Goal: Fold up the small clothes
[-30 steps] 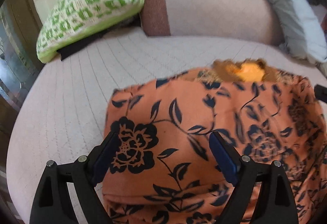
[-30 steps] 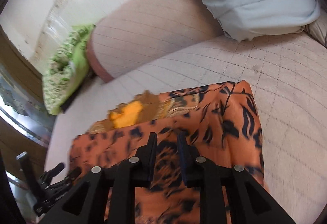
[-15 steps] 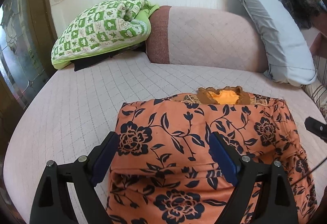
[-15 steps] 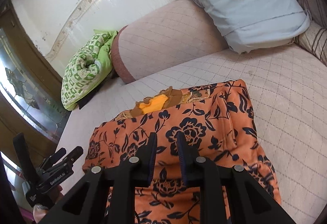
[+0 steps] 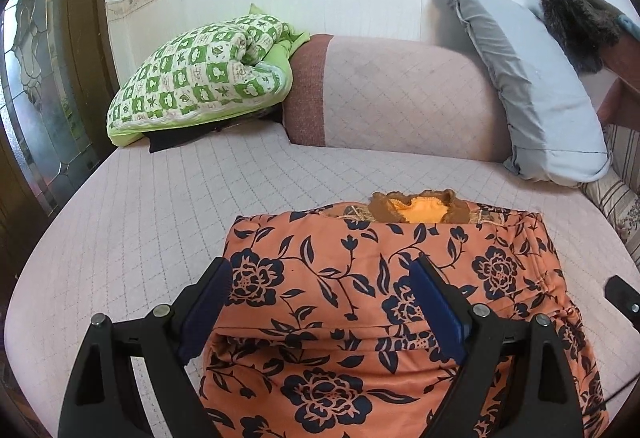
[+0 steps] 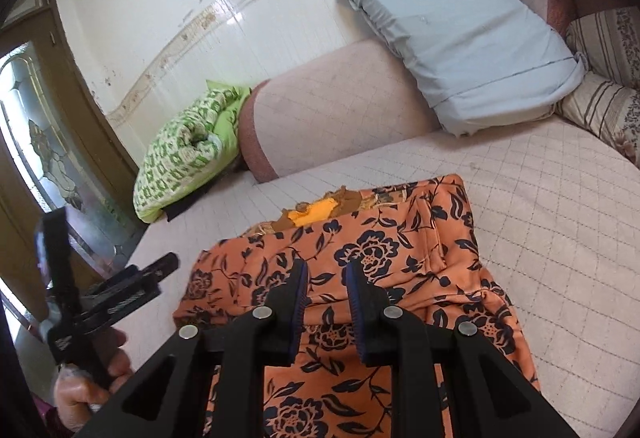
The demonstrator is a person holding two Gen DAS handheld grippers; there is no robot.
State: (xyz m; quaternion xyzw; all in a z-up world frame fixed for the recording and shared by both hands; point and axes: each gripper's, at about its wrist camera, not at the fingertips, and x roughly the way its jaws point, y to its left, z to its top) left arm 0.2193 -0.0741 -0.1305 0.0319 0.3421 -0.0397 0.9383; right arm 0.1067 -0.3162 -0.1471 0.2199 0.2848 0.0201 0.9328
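Orange floral garment [image 5: 384, 302] folded once on bed [image 5: 160, 206]; more folds left. Left tool [image 5: 320, 298] wide open, right tool [image 6: 326, 290] slightly parted, both empty.

Your left gripper [image 5: 322, 280], right gripper [image 6: 326, 280]: black plastic frames, silver screws, blue finger pads [image 5: 434, 308]; bare-skinned left hand [image 6: 86, 388]

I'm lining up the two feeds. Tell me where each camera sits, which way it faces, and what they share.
Left wrist: sits on the left gripper, low over the garment, facing the wall; only its own fingers show.
Right wrist: sits on the right gripper, higher, facing the same way; its fingers, the left gripper and the person's hand show.
Shared: the garment, green quilt, bolster, grey pillow.
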